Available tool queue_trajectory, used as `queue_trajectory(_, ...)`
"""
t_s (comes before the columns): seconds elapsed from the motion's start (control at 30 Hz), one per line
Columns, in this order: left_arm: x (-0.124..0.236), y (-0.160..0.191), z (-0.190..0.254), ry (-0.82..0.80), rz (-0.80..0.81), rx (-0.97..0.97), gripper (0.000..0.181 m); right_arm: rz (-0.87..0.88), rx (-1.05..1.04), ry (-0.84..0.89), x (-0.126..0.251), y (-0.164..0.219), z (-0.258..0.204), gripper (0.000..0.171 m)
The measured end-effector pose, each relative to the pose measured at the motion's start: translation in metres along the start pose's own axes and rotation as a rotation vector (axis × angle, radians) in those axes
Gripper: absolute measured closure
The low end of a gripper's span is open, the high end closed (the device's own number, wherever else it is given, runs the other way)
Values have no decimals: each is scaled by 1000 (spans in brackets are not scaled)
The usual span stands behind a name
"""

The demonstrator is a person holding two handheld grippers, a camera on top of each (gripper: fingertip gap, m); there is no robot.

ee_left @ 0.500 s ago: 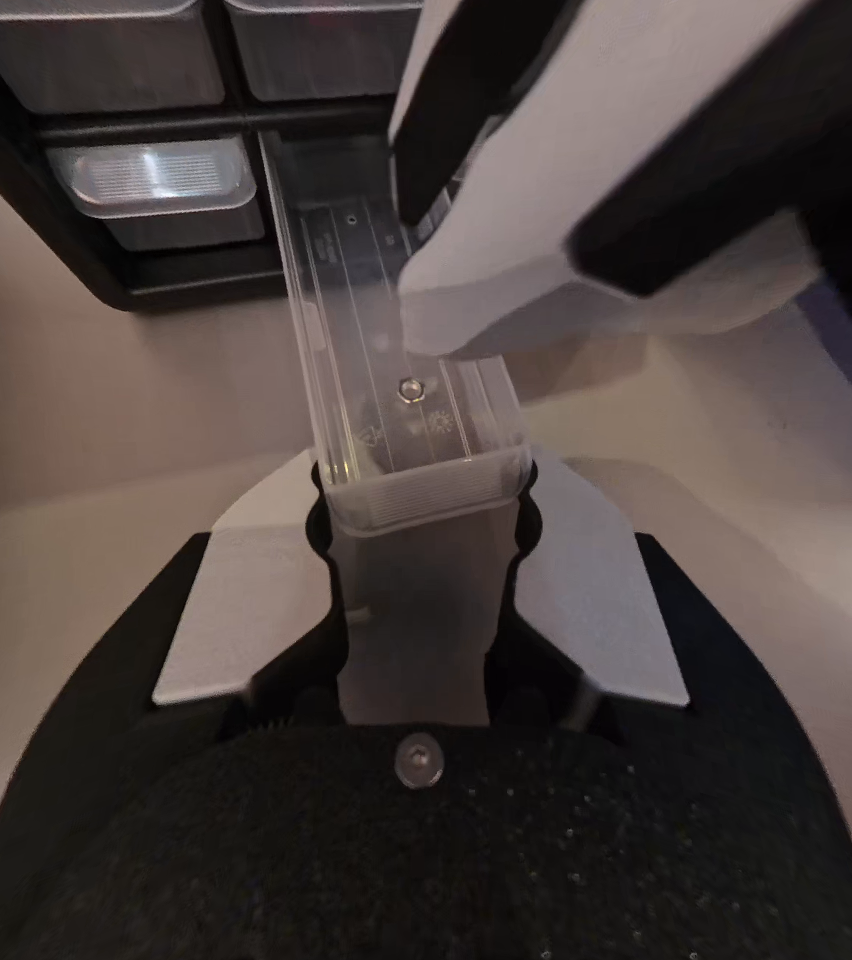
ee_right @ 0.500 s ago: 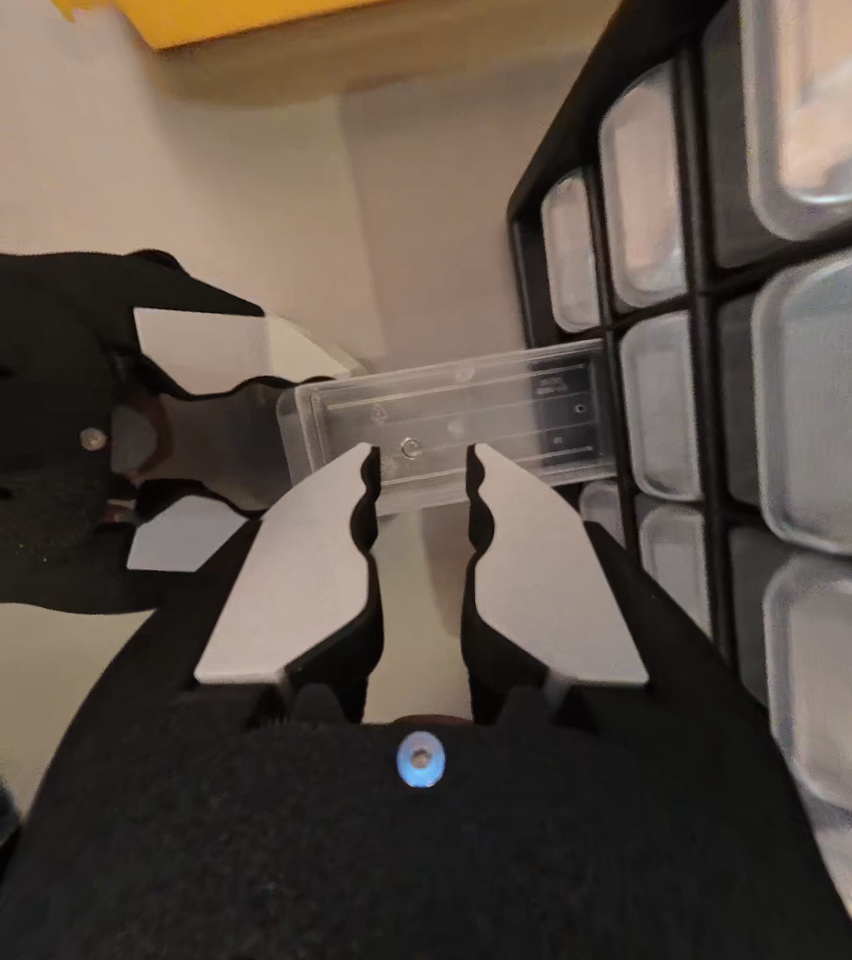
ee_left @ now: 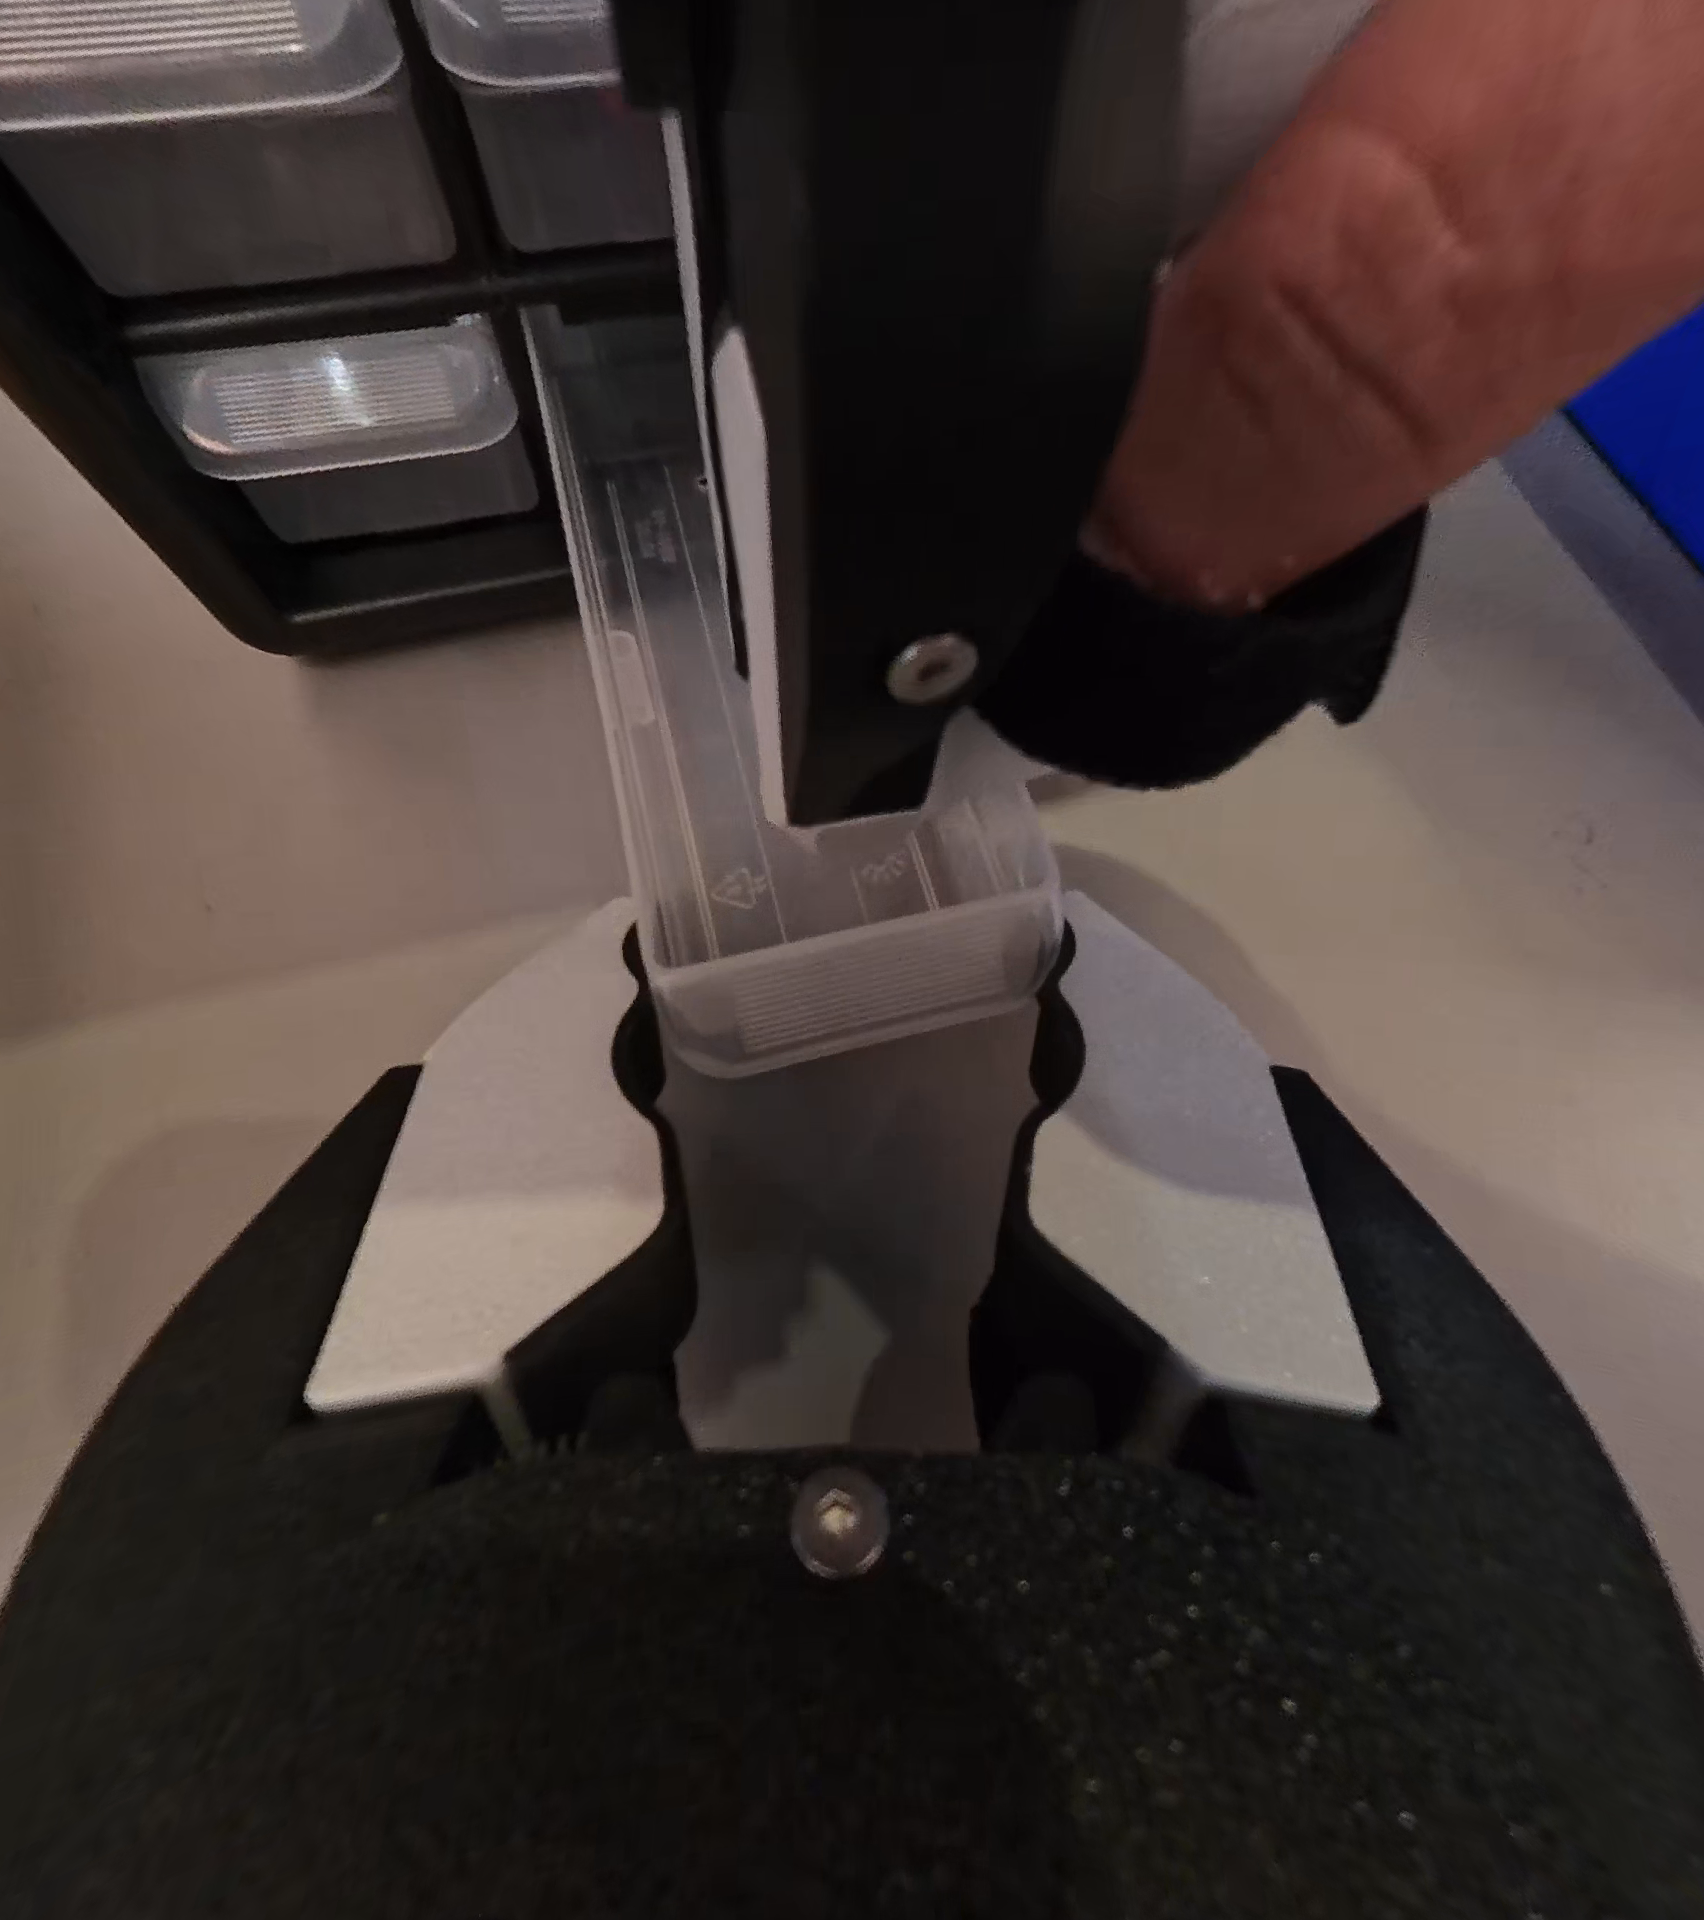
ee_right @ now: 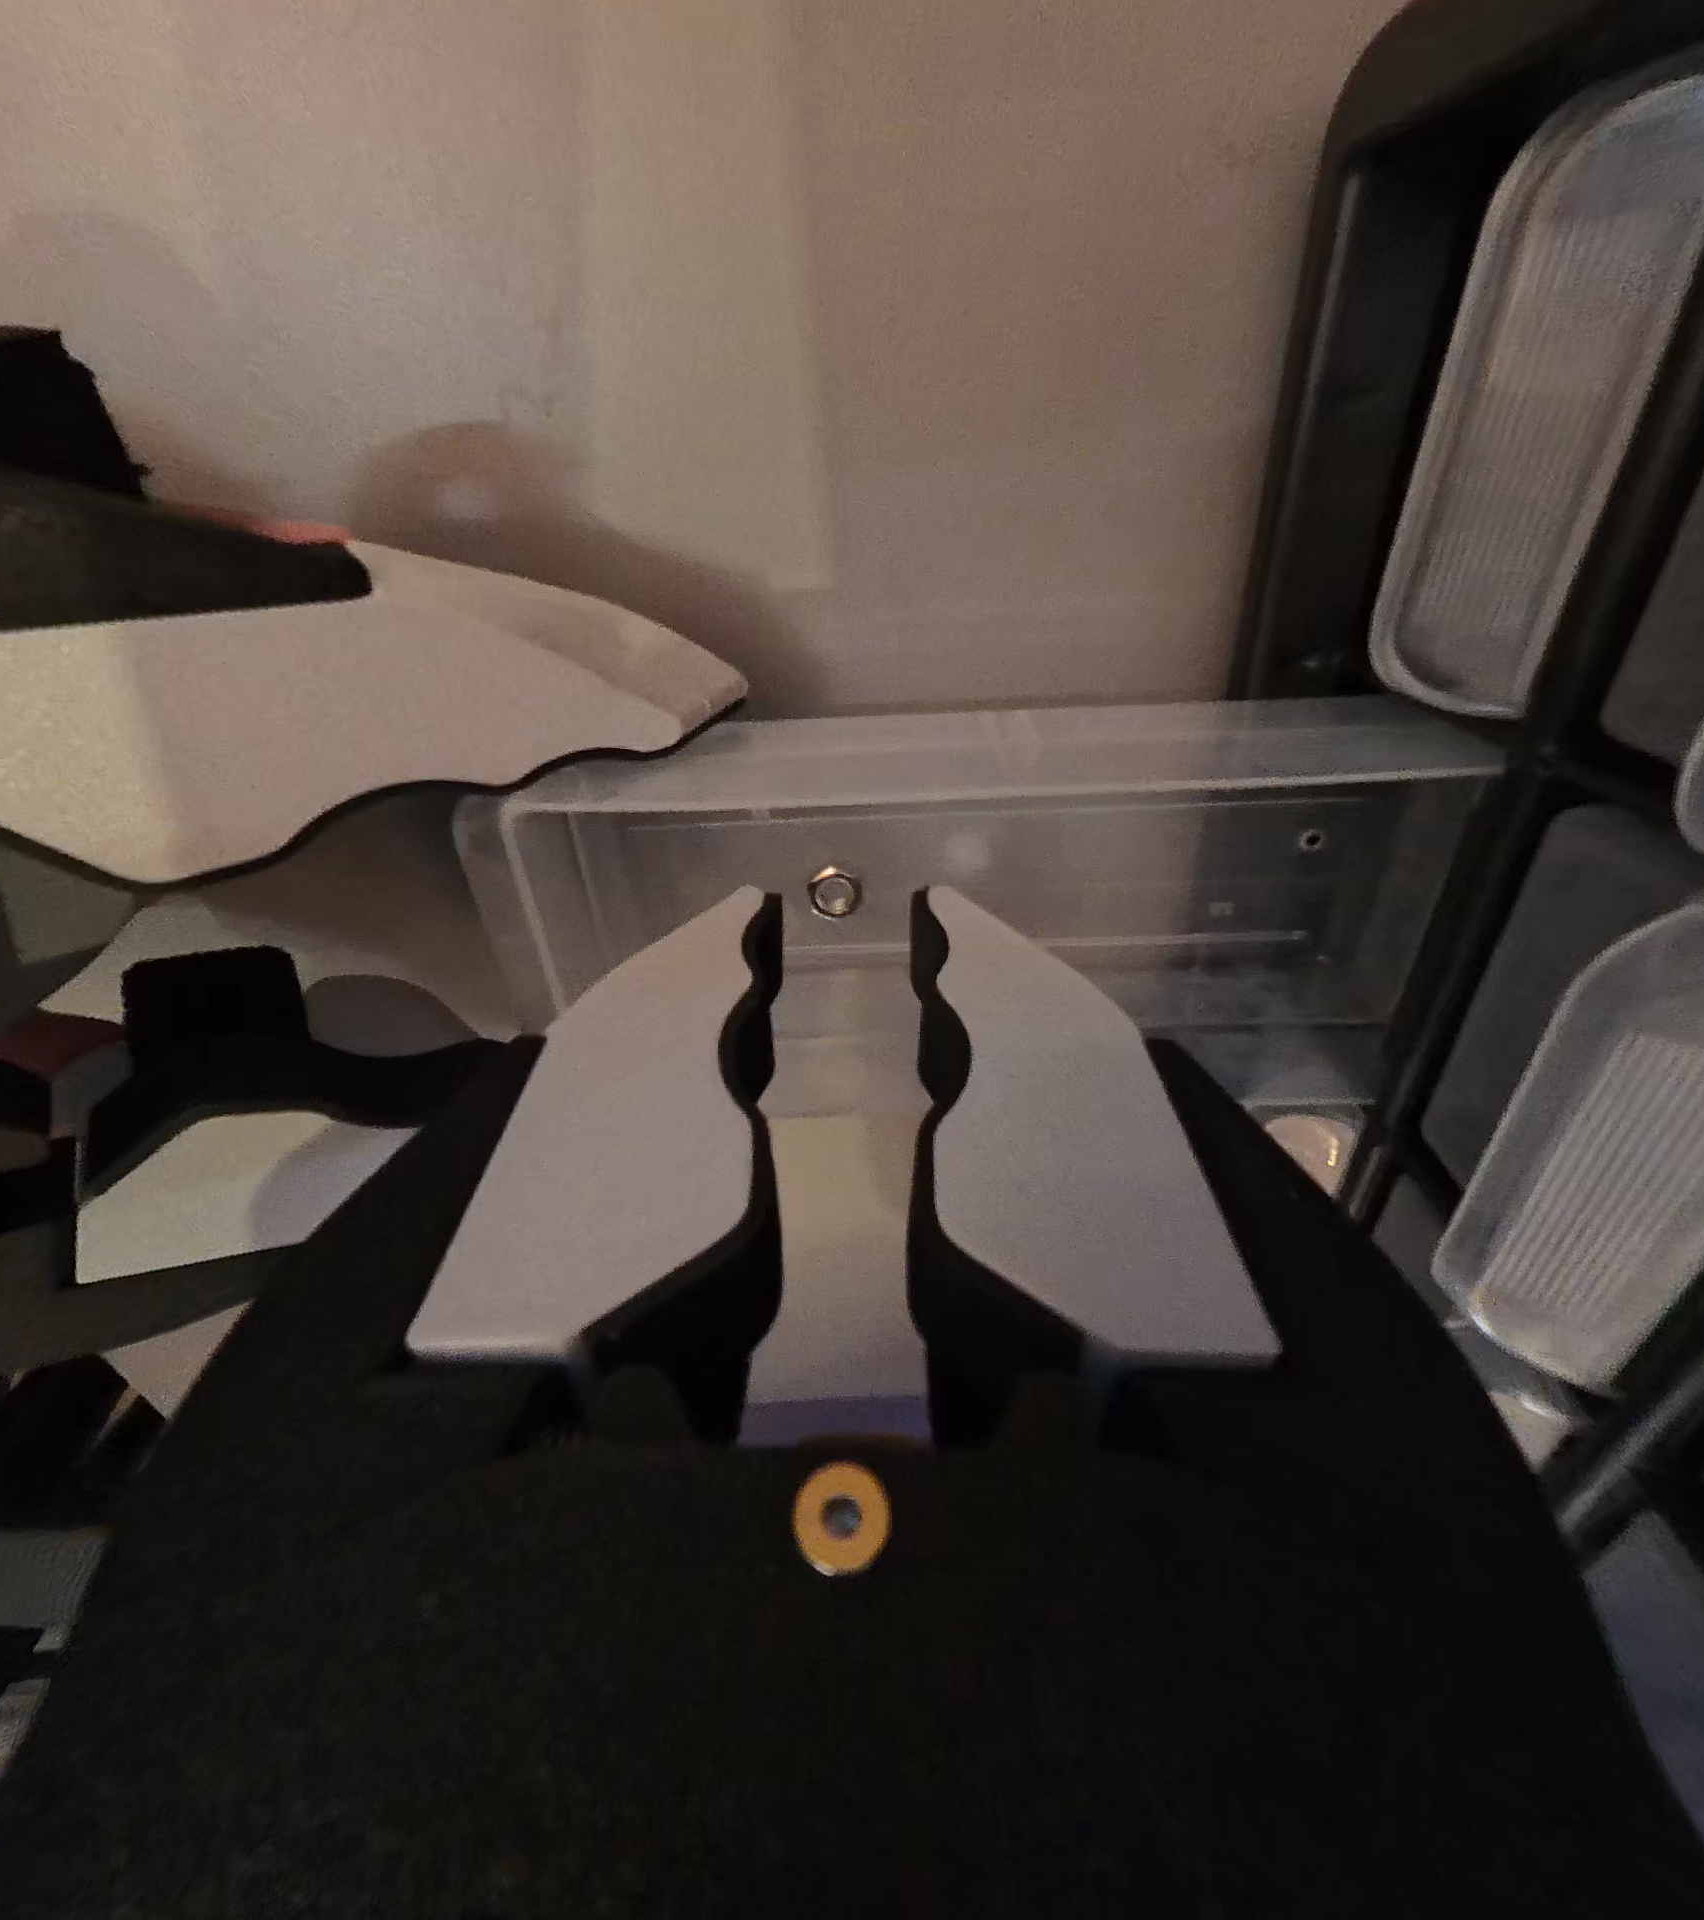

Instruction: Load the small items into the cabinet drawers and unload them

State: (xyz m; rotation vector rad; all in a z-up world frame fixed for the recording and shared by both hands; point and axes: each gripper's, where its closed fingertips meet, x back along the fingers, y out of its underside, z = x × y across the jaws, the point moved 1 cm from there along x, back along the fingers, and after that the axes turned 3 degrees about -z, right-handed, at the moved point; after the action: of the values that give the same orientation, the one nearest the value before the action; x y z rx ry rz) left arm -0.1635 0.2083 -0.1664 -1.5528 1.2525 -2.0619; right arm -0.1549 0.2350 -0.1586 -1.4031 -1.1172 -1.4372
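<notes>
Step in hand: unloading, judged from the layout. One clear drawer (ee_right: 983, 883) is pulled most of the way out of the black cabinet (ee_left: 204, 540). Its far end sits in its slot; its handle end is toward the left hand-held gripper (ee_left: 848, 997).

Left hand-held gripper: clenched on the drawer's ribbed front handle, one finger on each side of it. It holds the drawer out and level above the pale worktop (ee_left: 152, 831).

Right hand-held gripper (ee_right: 846, 909): released, jaws a narrow gap apart, gripping nothing. In its own view the fingertips are at the drawer's near side wall. A small metal nut (ee_right: 832, 894) lies on the drawer floor just beyond the tips, in line with the gap. Whether the tips are already inside the drawer or above its rim, I cannot tell. In the left wrist view this gripper comes down from above over the drawer and hides the nut; the person's hand (ee_left: 1399, 312) is on its body.

Other drawers on the cabinet front are closed.

Next move, as I judge it:
- ease the tips down on either side of the nut;
- close gently, since a small, hard piece can skid on smooth plastic;
- keep the left grip steady so the drawer does not tilt.
</notes>
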Motion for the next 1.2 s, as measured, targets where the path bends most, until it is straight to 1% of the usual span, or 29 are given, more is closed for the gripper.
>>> queue_trajectory(0.27, -1, 0, 0, -13, -1, -9, 112, -6, 21, 15, -1, -1, 5, 151)
queue_trajectory(0.4, -1, 1, 0, -15, -4, -12, 112, -20, 29, 16, -2, -2, 5, 171)
queue_trajectory(0.63, -1, 0, 0, 1, -1, 0, 112, -1, 33, 8, 1, -3, 3, 170)
queue_trajectory(0.7, -1, 0, -1, 3, -1, 0, 112, 5, 47, 14, 3, -3, 3, 158)
queue_trajectory(0.73, -1, 0, 0, 3, -1, 0, 112, -2, 57, 20, 3, -3, 2, 156)
queue_trajectory(0.83, -1, 0, 0, 1, 0, -2, 112, -50, 79, 45, 2, -2, 3, 149)
queue_trajectory(0.97, 0, 0, 0, 1, 1, 0, 112, -134, 93, 42, -2, -2, 4, 146)
queue_trajectory(1.03, 0, 0, 0, -9, -1, -11, 112, -167, 97, 30, -4, -2, 2, 148)
queue_trajectory(1.1, 0, 0, 1, -10, 0, -13, 112, -175, 104, 18, -5, -3, 0, 161)
queue_trajectory(1.2, 0, -1, 0, -4, 4, -7, 112, -157, 107, 35, -3, -6, 2, 161)
